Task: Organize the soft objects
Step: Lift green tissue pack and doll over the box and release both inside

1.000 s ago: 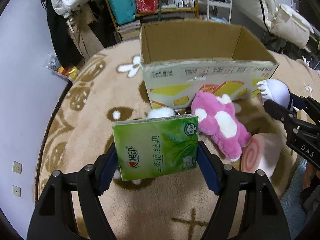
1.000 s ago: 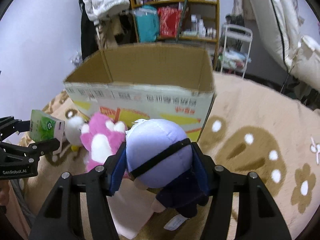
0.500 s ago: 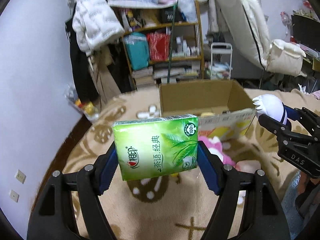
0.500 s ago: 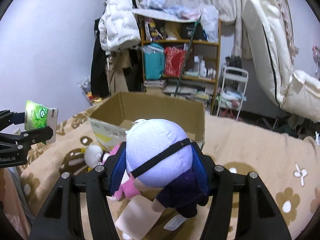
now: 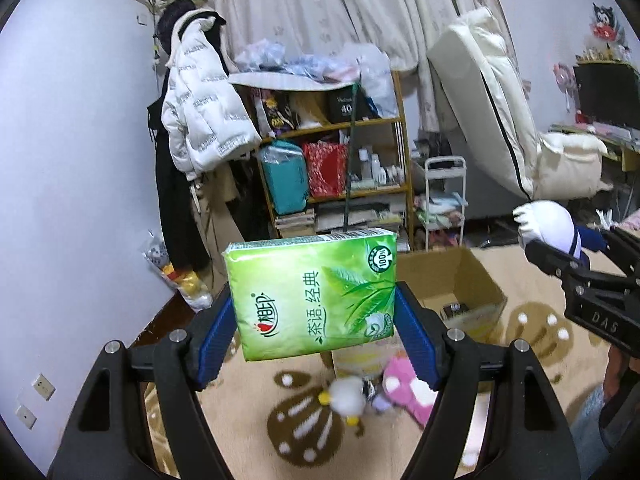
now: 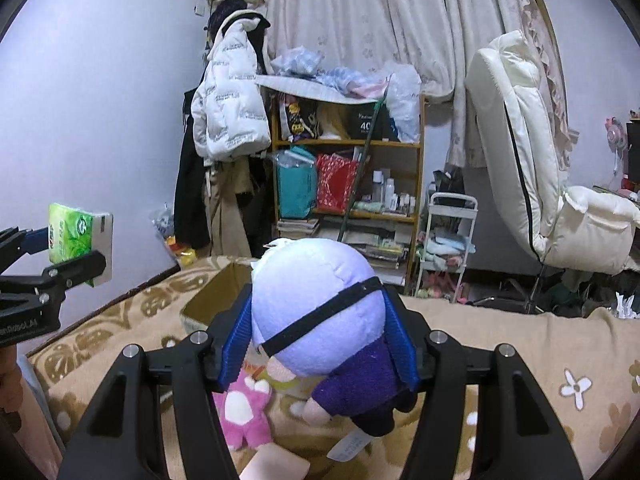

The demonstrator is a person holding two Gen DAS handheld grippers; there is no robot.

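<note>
My left gripper [image 5: 316, 336] is shut on a green tissue pack [image 5: 312, 296] and holds it high above the rug. My right gripper [image 6: 318, 332] is shut on a plush doll [image 6: 320, 312] with a pale lilac head and purple body, also lifted. The open cardboard box [image 5: 452, 292] stands on the rug below and ahead; in the right wrist view only its corner [image 6: 218, 296] shows behind the doll. A pink plush [image 5: 404, 392] and a small white plush [image 5: 346, 400] lie in front of the box. The pink plush [image 6: 240, 412] also shows under my right gripper.
A beige patterned rug [image 6: 520, 360] covers the surface. A cluttered wooden shelf [image 5: 340, 168], a white jacket on a rack [image 5: 200, 112], a small white cart [image 5: 444, 200] and a cream recliner [image 6: 540, 184] stand behind. A pale pink soft block [image 6: 276, 466] lies near the front.
Both grippers have risen and tilted up with their loads still held. The box and floor plushes now sit much lower and farther in view, and the room behind fills the frames.
</note>
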